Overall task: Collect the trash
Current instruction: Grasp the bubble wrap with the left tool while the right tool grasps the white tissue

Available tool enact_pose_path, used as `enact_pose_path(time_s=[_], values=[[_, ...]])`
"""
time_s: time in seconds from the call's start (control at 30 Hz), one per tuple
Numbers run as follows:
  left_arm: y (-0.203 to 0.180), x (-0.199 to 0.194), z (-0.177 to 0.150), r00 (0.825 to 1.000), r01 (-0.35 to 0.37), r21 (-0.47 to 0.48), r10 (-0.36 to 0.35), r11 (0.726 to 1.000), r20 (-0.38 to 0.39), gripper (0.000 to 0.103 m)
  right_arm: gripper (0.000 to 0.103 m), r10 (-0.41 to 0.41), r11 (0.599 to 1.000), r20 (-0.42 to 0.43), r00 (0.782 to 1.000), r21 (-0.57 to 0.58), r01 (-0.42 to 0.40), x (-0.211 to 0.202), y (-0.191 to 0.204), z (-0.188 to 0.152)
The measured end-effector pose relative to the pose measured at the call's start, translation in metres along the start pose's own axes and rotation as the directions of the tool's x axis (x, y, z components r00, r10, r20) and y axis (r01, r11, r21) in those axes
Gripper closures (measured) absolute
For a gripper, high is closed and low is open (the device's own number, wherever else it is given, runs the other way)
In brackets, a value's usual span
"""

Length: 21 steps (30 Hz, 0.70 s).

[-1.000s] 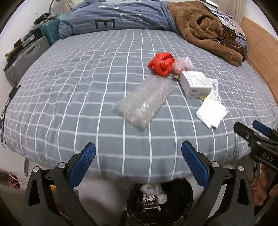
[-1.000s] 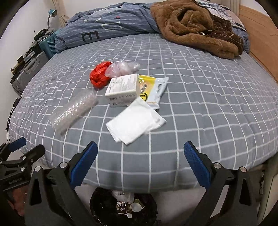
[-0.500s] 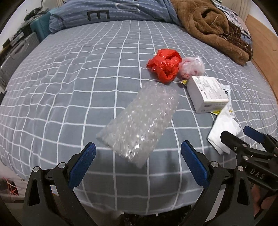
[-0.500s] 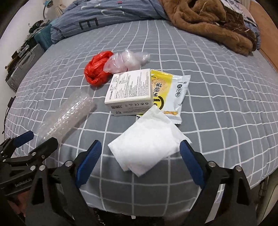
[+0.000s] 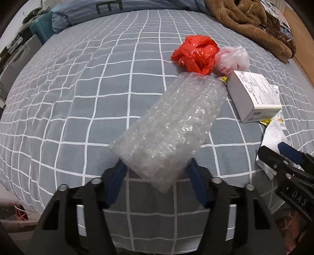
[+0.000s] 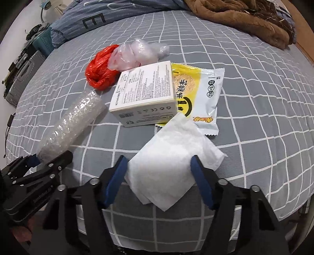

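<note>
Nearest in the left wrist view, the left gripper (image 5: 157, 168) straddles the near end of the bubble wrap roll (image 5: 168, 125); its jaws are closing, and whether the blue pads already press the wrap cannot be told. The roll lies on the grey checked bedspread (image 5: 78, 98), its long axis running from the near left up to the far right, its far end just beside the red plastic bag (image 5: 196, 53).

The right wrist view shows what the left hardly does: the right gripper (image 6: 160, 166) stands around the near part of the white tissue (image 6: 168, 157), jaws closing, pads at the tissue's edges with a small gap visible on the left side. In the left view only a strip of that tissue appears, at the right edge.

Beyond the tissue lies the white box (image 6: 145, 94), lid closed, its contents unseen. It rests partly on the yellow snack wrapper (image 6: 202, 96), which lies flat and stretches from near to far. Farther left sit the red bag and the clear crumpled bag (image 6: 137, 55), touching each other. At the far right lies a brown blanket (image 6: 245, 17).
</note>
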<state>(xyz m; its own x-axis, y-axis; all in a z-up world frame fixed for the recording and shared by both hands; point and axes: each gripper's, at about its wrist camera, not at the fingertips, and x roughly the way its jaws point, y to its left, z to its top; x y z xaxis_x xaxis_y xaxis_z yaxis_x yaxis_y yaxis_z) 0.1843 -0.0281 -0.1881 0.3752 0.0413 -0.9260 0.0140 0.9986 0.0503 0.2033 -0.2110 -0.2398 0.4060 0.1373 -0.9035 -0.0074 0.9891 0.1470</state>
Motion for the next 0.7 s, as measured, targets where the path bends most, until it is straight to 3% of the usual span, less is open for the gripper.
enact_pose_path(time_s=[0.03, 0.1, 0.2, 0.43, 0.7], values=[[-0.001, 0.000, 0.000, 1.000, -0.008, 0.006, 0.008, 1.000, -0.002, 0.055, 0.047, -0.005, 1.000, 0.000, 1.000, -0.001, 0.005, 0.000, -0.001, 0.000], [-0.004, 0.000, -0.002, 1.000, -0.011, 0.018, 0.011, 1.000, -0.007, 0.071, 0.051, -0.014, 1.000, -0.003, 1.000, -0.004, 0.014, 0.001, -0.002, 0.001], [-0.005, -0.002, -0.006, 0.999, -0.030, 0.021, 0.030, 0.999, -0.011, 0.082, 0.058, -0.026, 1.000, -0.001, 1.000, 0.000, 0.026, 0.000, -0.003, 0.002], [-0.001, -0.014, -0.012, 1.000, -0.024, -0.008, 0.024, 1.000, 0.001, 0.086, 0.089, -0.017, 1.000, 0.010, 1.000, 0.009, 0.017, -0.005, -0.012, 0.003], [-0.005, -0.035, -0.018, 0.999, -0.008, -0.024, 0.009, 1.000, 0.040, 0.086, 0.096, 0.010, 1.000, 0.032, 0.999, 0.001, -0.010, -0.018, -0.012, 0.000]])
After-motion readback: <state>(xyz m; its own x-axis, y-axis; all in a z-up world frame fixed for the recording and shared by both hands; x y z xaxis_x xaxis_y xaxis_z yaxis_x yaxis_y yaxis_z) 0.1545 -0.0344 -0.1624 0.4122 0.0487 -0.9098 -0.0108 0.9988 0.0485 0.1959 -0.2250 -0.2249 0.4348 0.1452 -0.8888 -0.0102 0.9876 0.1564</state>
